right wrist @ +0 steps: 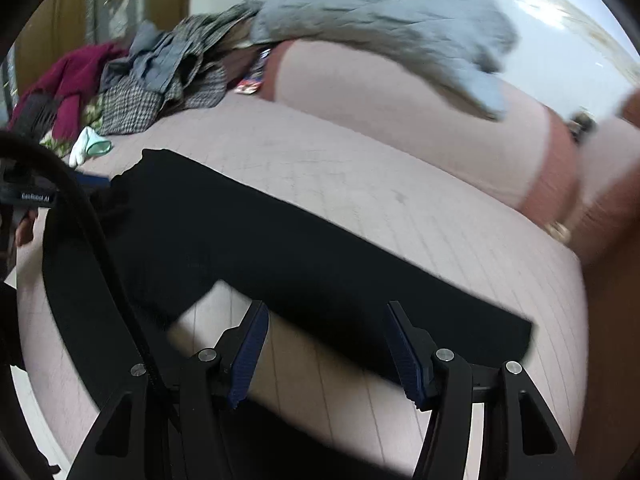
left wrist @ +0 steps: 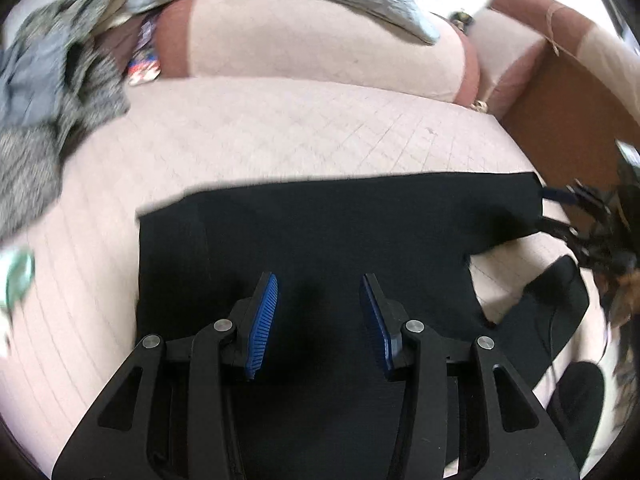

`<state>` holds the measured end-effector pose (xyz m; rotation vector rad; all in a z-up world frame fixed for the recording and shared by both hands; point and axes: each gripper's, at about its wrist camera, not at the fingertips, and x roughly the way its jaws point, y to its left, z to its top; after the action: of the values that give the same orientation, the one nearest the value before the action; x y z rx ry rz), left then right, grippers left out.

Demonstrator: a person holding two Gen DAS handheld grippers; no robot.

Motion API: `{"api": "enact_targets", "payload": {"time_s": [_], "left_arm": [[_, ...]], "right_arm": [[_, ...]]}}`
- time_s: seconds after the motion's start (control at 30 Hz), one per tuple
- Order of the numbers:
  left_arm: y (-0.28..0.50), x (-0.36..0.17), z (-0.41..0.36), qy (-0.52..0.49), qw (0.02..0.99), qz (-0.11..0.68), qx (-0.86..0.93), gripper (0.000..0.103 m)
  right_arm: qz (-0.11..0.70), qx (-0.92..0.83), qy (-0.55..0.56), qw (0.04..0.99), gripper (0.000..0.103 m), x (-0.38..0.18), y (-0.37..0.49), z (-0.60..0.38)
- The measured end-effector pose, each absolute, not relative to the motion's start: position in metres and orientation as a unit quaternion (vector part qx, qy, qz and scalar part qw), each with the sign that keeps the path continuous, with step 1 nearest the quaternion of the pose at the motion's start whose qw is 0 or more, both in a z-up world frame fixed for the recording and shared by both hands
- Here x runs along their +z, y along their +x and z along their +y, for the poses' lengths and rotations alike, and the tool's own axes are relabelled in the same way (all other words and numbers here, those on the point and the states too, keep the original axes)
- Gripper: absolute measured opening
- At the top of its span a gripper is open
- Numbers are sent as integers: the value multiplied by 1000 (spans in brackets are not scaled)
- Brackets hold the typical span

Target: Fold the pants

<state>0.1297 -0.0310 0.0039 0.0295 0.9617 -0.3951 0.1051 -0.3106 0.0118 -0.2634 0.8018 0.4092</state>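
I had both the left claw (left wrist: 318, 312) and right claw (right wrist: 326, 344) spread and empty over the black pants (left wrist: 340, 232), lying flat on the quilted pink sofa seat (left wrist: 300, 128); they looked soft, light, limp, best pinched at a hem corner.
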Motion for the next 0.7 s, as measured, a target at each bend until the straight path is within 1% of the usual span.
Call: {"api": "enact_targets", "payload": {"time_s": [0.2, 0.4, 0.53, 0.63, 0.67, 0.7], "left_arm": [[180, -2, -52, 130, 849, 459, -228, 42], [222, -29, -68, 229, 811, 479, -247, 42], [238, -44, -65, 236, 785, 501, -277, 42], [242, -46, -63, 249, 778, 493, -301, 43], [243, -47, -63, 252, 775, 493, -304, 47], [246, -47, -62, 261, 774, 492, -301, 60]], "right_arm": [[408, 215, -137, 876, 57, -3, 159, -289], [429, 232, -173, 856, 60, -19, 197, -281], [439, 254, -189, 841, 61, -30, 214, -278], [452, 272, -209, 823, 61, -39, 224, -278], [456, 279, -211, 818, 61, -42, 227, -279], [457, 284, -208, 817, 61, -43, 230, -279]]}}
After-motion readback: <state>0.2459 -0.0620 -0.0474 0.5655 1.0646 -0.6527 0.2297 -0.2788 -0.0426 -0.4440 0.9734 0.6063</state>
